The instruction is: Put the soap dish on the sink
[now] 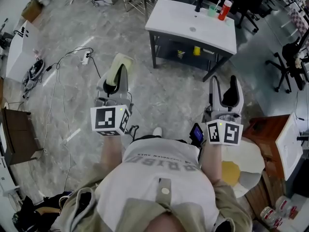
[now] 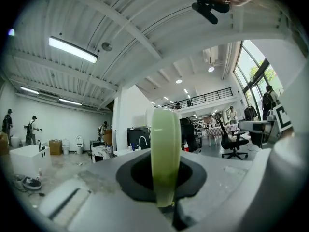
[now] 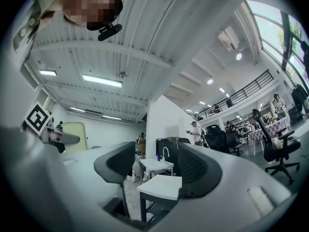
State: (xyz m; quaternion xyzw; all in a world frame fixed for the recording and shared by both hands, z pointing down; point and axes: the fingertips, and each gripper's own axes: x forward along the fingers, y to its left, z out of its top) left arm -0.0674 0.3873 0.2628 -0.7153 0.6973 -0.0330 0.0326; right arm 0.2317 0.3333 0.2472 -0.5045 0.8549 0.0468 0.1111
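A pale green soap dish (image 1: 118,66) is clamped upright in my left gripper (image 1: 117,76), which is shut on it. In the left gripper view the soap dish (image 2: 165,149) stands edge-on between the dark pads. My right gripper (image 1: 225,85) is open and holds nothing; its pads (image 3: 116,164) stand wide apart. The white sink (image 1: 205,33) on a dark frame stands ahead across the floor, well beyond both grippers. In the right gripper view the sink (image 3: 161,187) shows between the jaws, and the soap dish (image 3: 73,137) shows at the left.
On the sink's back edge stand a black faucet (image 1: 198,4), a green cup (image 1: 212,9) and a red bottle (image 1: 224,9). Cables (image 1: 72,57) lie on the floor at left. Office chairs (image 1: 289,66) and a wooden cabinet (image 1: 268,129) are at right.
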